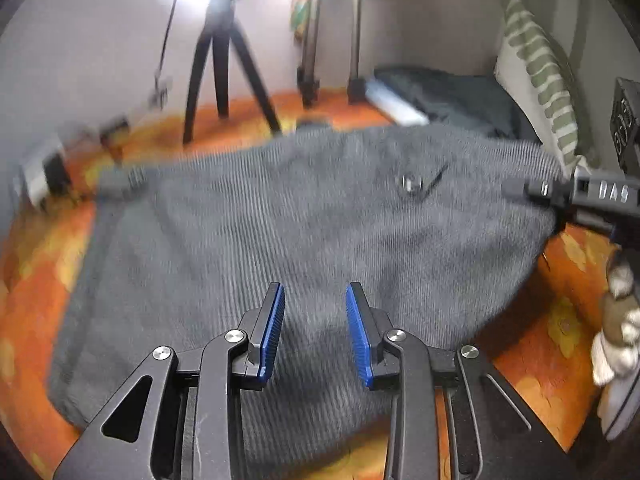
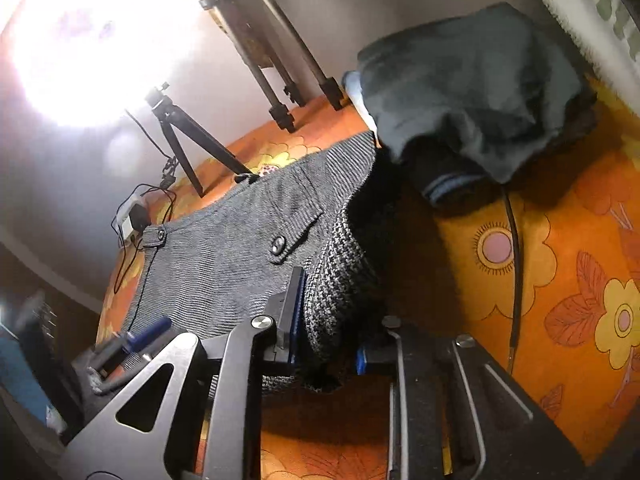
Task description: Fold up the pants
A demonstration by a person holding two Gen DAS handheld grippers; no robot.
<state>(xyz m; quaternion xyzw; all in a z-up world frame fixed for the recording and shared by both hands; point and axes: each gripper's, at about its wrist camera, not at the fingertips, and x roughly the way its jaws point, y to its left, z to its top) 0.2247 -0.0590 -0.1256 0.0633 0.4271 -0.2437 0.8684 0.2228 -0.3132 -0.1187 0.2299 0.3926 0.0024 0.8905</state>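
Observation:
The grey ribbed pants (image 1: 280, 220) lie spread on the orange flowered bedspread (image 1: 36, 280), with a buttoned pocket flap (image 1: 412, 184) near the far right. My left gripper (image 1: 315, 300) is open and empty, its blue pads (image 1: 274, 320) hovering over the near part of the pants. My right gripper (image 2: 320, 312) is clamped on the pants' right edge (image 2: 332, 300) and lifts the fabric; its right finger is hidden behind the cloth. The right gripper also shows in the left wrist view (image 1: 560, 192) at the pants' right edge.
A pile of dark folded clothes (image 2: 472, 92) sits at the far right of the bed, with a striped pillow (image 1: 536, 76) behind it. Tripods (image 1: 228, 80) stand at the back by the wall. A charger and cables (image 2: 134, 216) lie at the far left. A black cable (image 2: 516, 264) runs across the bedspread.

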